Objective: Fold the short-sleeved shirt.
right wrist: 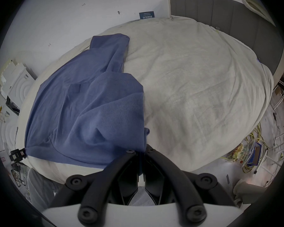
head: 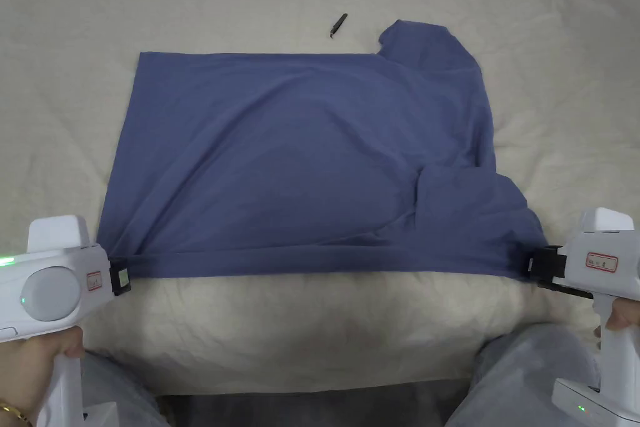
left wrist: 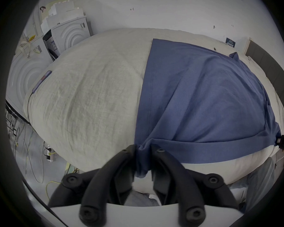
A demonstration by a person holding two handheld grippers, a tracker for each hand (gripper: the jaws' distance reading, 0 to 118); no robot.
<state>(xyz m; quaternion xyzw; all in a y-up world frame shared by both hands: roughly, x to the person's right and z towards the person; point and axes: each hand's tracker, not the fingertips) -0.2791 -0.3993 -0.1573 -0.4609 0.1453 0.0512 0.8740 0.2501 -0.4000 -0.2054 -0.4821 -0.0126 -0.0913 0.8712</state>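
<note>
A bed (head: 312, 334) covered in a wrinkled cream sheet carries a blue short-sleeved shirt (head: 300, 159) spread across its middle — hem at one side, sleeves at the other — with a small dark clip-like object (head: 338, 25) lying on the sheet just beyond the shirt's far edge.
</note>
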